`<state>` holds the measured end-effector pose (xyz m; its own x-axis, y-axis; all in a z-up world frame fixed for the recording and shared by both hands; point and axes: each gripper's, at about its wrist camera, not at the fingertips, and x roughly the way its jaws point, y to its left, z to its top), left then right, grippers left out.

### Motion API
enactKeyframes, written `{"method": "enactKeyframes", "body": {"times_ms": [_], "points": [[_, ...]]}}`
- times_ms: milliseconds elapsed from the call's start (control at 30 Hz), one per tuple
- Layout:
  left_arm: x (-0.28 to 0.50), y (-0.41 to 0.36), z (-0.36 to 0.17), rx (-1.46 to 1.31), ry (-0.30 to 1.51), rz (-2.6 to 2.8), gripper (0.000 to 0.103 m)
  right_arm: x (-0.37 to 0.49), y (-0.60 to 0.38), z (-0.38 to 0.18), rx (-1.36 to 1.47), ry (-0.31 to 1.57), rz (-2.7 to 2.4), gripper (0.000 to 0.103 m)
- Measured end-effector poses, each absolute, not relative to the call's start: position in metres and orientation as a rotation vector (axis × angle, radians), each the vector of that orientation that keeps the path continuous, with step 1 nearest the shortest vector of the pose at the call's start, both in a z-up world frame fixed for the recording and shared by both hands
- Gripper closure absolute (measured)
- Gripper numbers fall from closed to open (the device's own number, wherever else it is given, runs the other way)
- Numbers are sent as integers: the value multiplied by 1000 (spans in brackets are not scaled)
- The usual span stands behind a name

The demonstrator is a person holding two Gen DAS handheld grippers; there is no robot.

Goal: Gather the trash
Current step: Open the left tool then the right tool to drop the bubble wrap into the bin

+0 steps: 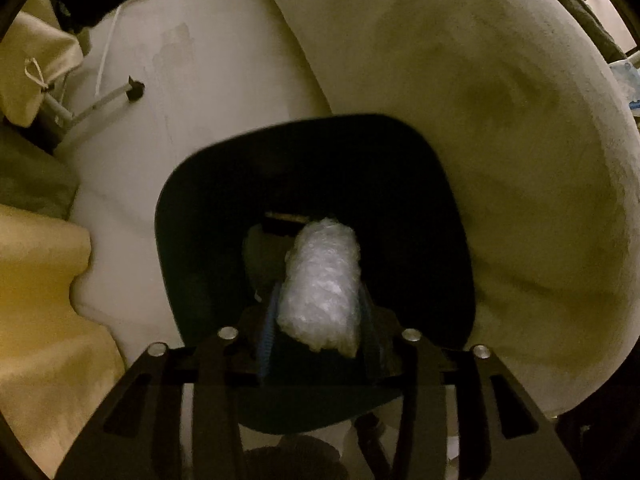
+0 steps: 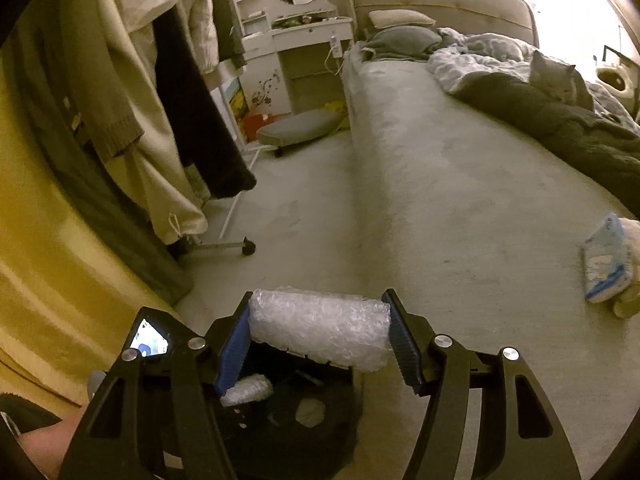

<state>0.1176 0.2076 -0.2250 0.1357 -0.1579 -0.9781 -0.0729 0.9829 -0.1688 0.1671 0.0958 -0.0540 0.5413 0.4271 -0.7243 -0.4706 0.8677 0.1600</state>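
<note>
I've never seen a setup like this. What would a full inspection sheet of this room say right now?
Surface: pale floor beside a bed.
Job's things: black bin on the floor; two bubble wrap rolls, left roll and right roll.
Clutter: blue-white packet on the bed.
Grippers: left gripper points down into the bin, with the left roll between its pads, grip unclear; right gripper is clamped on the right roll's ends.
Cables: white cable hanging at the dressing table.
Surroundings: hanging clothes, a cat on the bed.
</note>
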Motion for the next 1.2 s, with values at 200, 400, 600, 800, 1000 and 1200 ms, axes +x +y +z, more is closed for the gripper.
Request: {"method": "enactKeyframes", "body": {"times_ms": [200, 400, 600, 800, 1000, 1200], "points": [[109, 229, -225, -236, 1422, -54, 38, 166, 120, -75, -90, 895, 556, 39], [100, 255, -216, -244, 1386, -7, 38, 170, 137, -100, -98, 968, 570, 39], [90, 278, -204, -255, 1337, 24, 38, 170, 154, -126, -130, 1040, 583, 39], [79, 297, -195, -273, 1301, 40, 38, 167, 175, -150, -185, 1099, 604, 39], [67, 307, -182, -247, 1266, 64, 43, 165, 188, -170, -237, 1146, 614, 39], [62, 304, -154, -214, 1184, 31, 46, 163, 207, -192, -307, 1191, 627, 39]]}}
